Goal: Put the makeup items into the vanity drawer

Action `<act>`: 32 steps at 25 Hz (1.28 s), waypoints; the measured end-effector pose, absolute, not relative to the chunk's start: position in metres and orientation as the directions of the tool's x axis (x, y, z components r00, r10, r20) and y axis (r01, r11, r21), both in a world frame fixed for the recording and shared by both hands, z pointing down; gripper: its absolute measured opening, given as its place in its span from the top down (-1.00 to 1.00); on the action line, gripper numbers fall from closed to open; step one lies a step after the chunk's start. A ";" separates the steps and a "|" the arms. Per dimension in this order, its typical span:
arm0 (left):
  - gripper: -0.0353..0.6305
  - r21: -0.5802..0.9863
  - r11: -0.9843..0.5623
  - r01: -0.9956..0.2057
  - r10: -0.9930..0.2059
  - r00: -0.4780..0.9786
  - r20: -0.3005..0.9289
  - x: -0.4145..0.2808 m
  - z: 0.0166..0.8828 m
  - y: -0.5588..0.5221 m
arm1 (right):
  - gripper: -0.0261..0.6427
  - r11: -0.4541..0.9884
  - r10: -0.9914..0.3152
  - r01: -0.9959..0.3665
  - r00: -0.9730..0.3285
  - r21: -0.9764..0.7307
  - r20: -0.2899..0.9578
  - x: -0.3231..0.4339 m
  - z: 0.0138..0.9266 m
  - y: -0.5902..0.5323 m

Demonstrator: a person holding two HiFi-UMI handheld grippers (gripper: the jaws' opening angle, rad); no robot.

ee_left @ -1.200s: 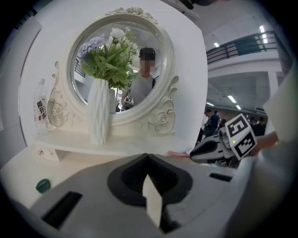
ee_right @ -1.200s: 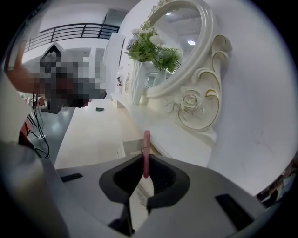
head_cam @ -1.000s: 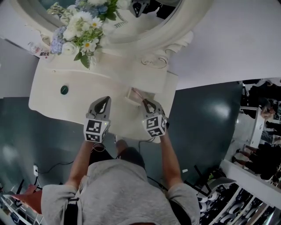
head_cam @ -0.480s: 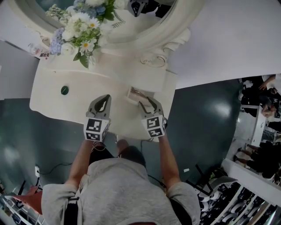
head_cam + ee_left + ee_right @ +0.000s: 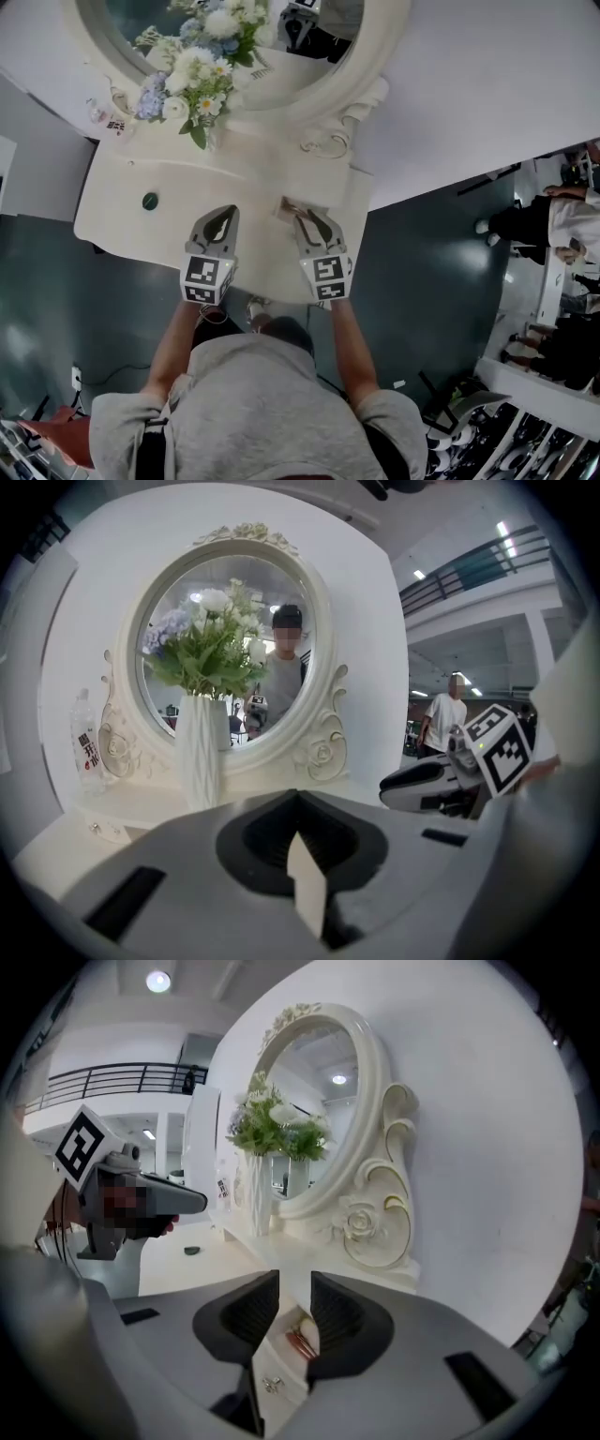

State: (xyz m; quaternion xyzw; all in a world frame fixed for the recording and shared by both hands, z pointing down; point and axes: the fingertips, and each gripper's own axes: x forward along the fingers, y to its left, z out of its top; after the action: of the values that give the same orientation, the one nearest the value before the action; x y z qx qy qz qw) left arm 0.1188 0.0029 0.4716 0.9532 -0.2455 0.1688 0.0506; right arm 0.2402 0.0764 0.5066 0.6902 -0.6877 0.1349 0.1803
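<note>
The white vanity [image 5: 141, 234] has a small drawer [image 5: 289, 208] pulled out at its front right. Through the right gripper view I look down into the drawer [image 5: 277, 1382], where reddish makeup sticks [image 5: 300, 1342] lie. My right gripper [image 5: 307, 221] [image 5: 294, 1288] hangs just above it, open, with nothing between its jaws; they have just been closing. My left gripper [image 5: 225, 212] [image 5: 302, 892] hovers over the tabletop to the left, shut and empty. A small dark green round item [image 5: 150, 201] lies on the tabletop further left.
A white vase of flowers [image 5: 202, 84] stands before the oval mirror [image 5: 281, 56]. A small bottle [image 5: 103, 117] sits at the table's back left. Dark floor surrounds the vanity, and people stand far off at the right [image 5: 562, 216].
The right gripper's jaws spread wide over the drawer, then narrowed again. Both grippers have risen a little above the vanity. The head view has shifted slightly.
</note>
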 end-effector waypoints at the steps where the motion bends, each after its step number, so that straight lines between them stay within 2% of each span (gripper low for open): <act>1: 0.89 0.008 -0.872 -0.489 -0.457 0.821 0.342 0.116 0.466 0.005 | 0.60 0.005 -0.910 -0.998 0.020 0.060 0.415 0.237 0.499 0.076; 5: 0.89 -0.005 -0.864 -0.503 -0.478 0.818 0.319 0.103 0.450 0.014 | 0.81 -0.003 -0.937 -0.998 0.024 0.061 0.349 0.220 0.475 0.079; 8: 0.89 -0.002 -0.845 -0.534 -0.510 0.806 0.300 0.089 0.442 0.015 | 0.86 0.024 -0.948 -0.998 -0.004 0.056 0.318 0.205 0.463 0.076; 20: 0.89 -0.018 -0.729 -0.684 -0.658 0.693 0.294 -0.005 0.437 -0.022 | 0.87 0.260 -0.925 -0.964 -0.235 0.049 0.298 0.095 0.455 0.011; 32: 0.89 0.003 -0.616 -0.788 -0.731 0.574 0.369 -0.133 0.468 -0.097 | 0.87 0.412 -0.849 -0.911 -0.368 0.037 0.378 -0.033 0.494 -0.083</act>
State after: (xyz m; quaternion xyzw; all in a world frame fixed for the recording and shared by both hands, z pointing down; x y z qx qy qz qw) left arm -0.1326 -0.0973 0.4684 0.8831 -0.4300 0.1682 0.0838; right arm -0.0327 -0.0832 0.4936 0.5350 -0.8223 0.0893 0.1719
